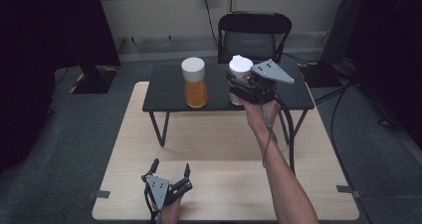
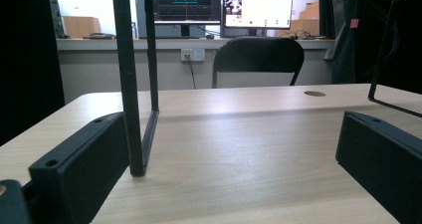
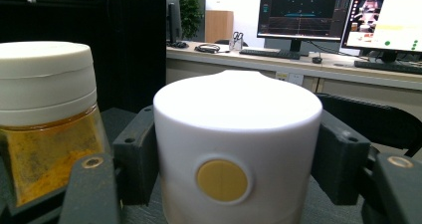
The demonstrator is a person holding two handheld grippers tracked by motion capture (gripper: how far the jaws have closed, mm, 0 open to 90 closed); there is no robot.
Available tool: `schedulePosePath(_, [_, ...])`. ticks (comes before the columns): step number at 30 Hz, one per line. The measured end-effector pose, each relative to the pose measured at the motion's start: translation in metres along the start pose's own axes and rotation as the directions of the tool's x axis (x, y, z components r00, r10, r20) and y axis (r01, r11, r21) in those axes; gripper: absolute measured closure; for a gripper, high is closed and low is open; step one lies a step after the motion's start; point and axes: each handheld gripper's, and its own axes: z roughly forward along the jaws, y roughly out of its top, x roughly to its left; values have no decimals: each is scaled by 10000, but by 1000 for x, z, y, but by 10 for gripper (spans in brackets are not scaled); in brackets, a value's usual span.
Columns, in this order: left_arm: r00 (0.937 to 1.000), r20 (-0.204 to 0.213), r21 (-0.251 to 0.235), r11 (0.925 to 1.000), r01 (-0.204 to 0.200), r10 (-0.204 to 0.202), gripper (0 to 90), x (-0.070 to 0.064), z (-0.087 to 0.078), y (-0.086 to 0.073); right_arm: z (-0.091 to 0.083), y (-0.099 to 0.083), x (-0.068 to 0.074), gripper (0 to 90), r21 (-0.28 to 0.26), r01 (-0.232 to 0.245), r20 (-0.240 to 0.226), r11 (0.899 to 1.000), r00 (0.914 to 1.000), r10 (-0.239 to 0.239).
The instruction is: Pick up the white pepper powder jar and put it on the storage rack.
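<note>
Black shelf stands on the pale bench. Right gripper jaws clasp the white-capped jar; an orange jar sits just beside. Left gripper jaws gape, released.

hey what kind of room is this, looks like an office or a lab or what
Probably a lab or office workroom set up for recording. Computer monitors stand on a desk along the back wall, cables trail over the grey carpet, and a low black table stands on a wooden table as a test bench.
</note>
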Motion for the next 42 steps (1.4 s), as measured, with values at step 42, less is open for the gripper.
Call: schedulePosePath(42, [10000,37,2,10000,-4,4,0,1,0,0,-11,-19,4,0,-695,-229,156,9973,9996,240])
